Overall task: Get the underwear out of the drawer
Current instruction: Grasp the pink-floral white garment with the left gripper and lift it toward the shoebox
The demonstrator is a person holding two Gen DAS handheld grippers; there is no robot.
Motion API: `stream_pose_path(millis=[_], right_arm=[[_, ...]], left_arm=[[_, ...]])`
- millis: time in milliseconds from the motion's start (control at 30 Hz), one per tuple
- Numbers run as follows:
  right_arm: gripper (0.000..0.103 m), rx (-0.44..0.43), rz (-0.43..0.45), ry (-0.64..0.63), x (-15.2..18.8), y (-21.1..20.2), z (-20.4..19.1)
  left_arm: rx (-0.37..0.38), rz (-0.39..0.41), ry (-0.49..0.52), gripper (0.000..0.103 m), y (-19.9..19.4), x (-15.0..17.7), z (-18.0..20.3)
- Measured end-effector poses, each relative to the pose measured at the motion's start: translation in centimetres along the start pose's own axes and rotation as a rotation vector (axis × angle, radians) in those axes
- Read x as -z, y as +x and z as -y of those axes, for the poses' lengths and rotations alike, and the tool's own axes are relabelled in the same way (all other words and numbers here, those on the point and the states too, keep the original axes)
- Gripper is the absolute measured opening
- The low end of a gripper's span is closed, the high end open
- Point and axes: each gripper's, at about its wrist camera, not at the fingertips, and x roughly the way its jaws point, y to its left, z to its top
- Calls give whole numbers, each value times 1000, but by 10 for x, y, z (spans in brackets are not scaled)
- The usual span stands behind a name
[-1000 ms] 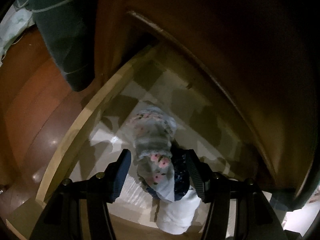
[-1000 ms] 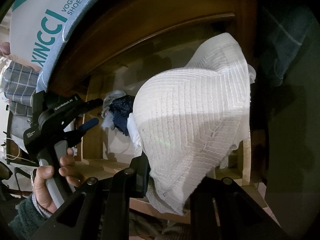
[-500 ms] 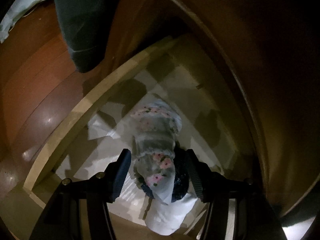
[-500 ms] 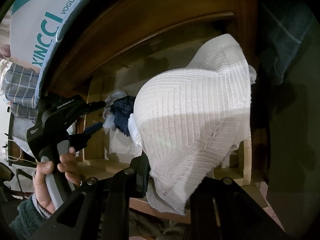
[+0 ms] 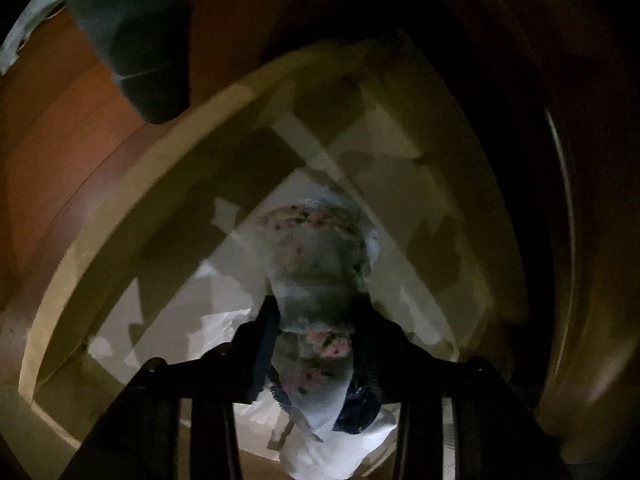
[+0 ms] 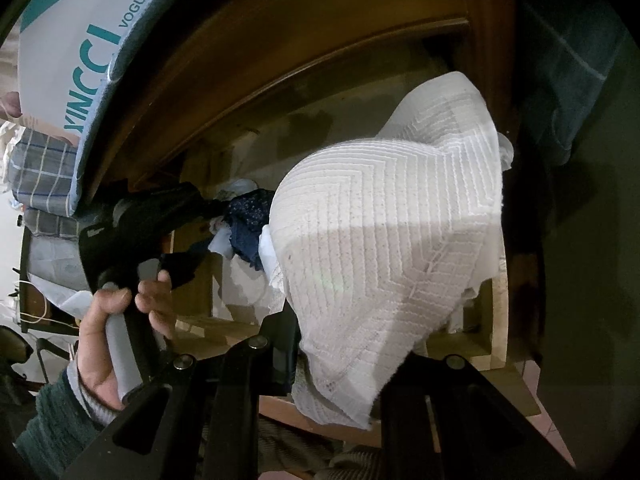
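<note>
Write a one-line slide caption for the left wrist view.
Left gripper closing around floral underwear inside the pale wooden drawer.

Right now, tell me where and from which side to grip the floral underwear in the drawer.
Grip the narrow grey waist of the floral underwear, coming steeply down from above at the near end of the drawer. It is bunched into a slim upright roll there, and the left gripper, whose jaws have just been closing, already straddles it. A dark blue piece alongside may get caught too.
</note>
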Motion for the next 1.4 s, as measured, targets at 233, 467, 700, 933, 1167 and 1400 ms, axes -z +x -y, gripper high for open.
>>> stream_pose_path(millis=[233,467,700,933,1167,1400], right_arm=[[17,4,-1,-5,1,2,-2],[17,13,4,-9,1,2,-3],[17,25,9,-13,3,3,-6],[16,53,11,-30,4,6,-12],[16,81,7,-42,4,11,-16],[16,92,2,-47,4,16,-19]], left_arm=[[14,-10,72,15,-2,5,2],[9,-37,124,13,-17,18,0],[-6,-25,227,13,-48,37,3],[-58,22,373,13,-79,58,1],[-99,105,534,13,-114,75,1],[-104,175,713,13,-146,96,7]])
